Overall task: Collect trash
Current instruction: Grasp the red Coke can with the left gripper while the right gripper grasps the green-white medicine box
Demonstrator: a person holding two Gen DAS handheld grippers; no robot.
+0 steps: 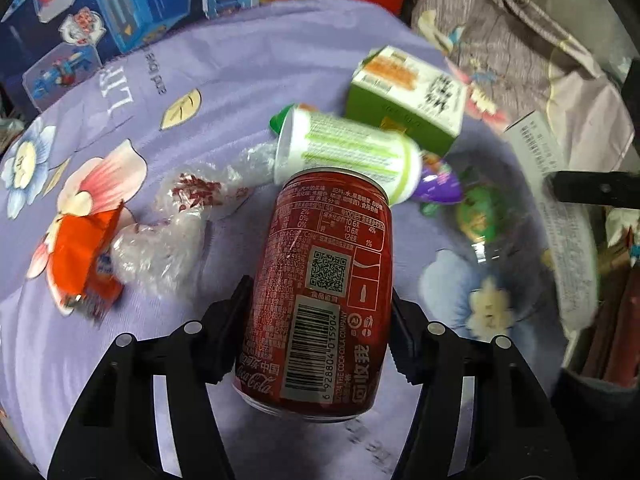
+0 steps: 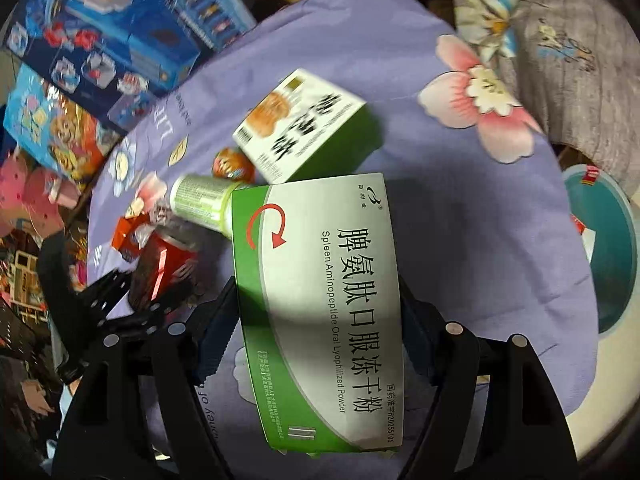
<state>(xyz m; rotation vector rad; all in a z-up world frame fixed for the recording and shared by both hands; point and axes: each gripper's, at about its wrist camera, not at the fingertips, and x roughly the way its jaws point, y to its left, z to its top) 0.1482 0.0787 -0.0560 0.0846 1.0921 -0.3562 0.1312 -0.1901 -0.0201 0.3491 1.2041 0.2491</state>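
A red cola can point(image 1: 320, 280) sits lengthwise between the pads of my left gripper point(image 1: 319, 294), which is shut on it just above the purple floral cloth point(image 1: 240, 60). My right gripper point(image 2: 317, 286) is shut on a green and white medicine box point(image 2: 320, 300), held over the cloth. On the cloth lie a white and green bottle point(image 1: 348, 152), a green and white carton point(image 1: 404, 96), crumpled clear plastic point(image 1: 176, 232), an orange wrapper point(image 1: 84, 256) and a purple wrapper point(image 1: 438, 184). The right wrist view shows the can point(image 2: 168, 268) at the left.
A teal and white bin point(image 2: 600, 256) with some red scraps inside stands to the right of the cloth. Blue toy boxes point(image 1: 100, 12) are stacked along the far left edge. A grey floral blanket point(image 2: 540, 32) lies at the far right.
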